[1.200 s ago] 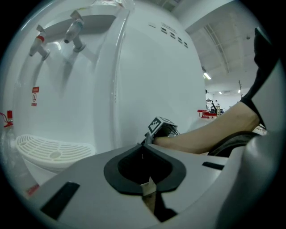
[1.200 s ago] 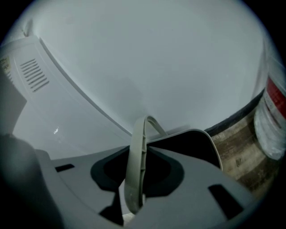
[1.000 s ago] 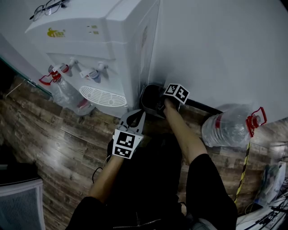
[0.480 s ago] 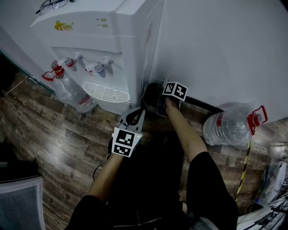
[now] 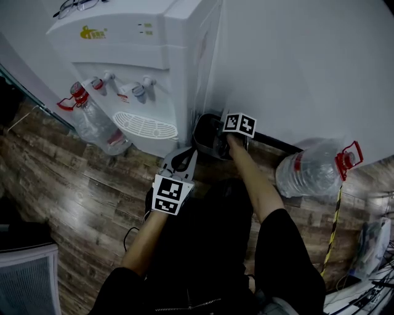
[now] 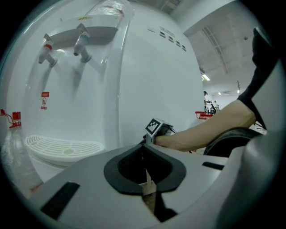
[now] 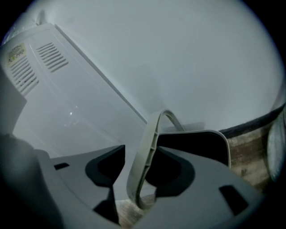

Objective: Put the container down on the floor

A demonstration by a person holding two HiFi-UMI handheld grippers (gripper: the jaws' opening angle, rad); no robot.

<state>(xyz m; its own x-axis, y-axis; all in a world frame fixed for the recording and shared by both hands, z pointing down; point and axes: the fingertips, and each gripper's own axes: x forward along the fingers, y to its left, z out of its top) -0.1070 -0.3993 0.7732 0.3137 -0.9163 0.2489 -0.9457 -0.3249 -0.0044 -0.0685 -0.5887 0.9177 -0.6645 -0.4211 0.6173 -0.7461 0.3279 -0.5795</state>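
Note:
The container (image 5: 207, 131) is a dark bin with a grey bail handle (image 7: 146, 156). It sits on the wood floor between the water dispenser (image 5: 141, 49) and the white wall. My right gripper (image 5: 220, 143) reaches down to its rim (image 7: 210, 134). Its jaws have just been opening. In the right gripper view (image 7: 134, 197) the handle stands loose between the jaws, with a gap on the left side. My left gripper (image 5: 184, 159) hovers in front of the dispenser's base. Its jaws (image 6: 146, 179) are closed together with nothing held.
A clear water bottle with a red cap (image 5: 95, 126) leans at the dispenser's left. A larger bottle (image 5: 311, 169) lies on the floor to the right. Glasses (image 5: 77, 6) rest on top of the dispenser. A grey chair (image 5: 28, 277) is at lower left, and cables are at lower right.
The right gripper's marker cube has shifted and rolled slightly at the container. The left gripper has stayed where it was.

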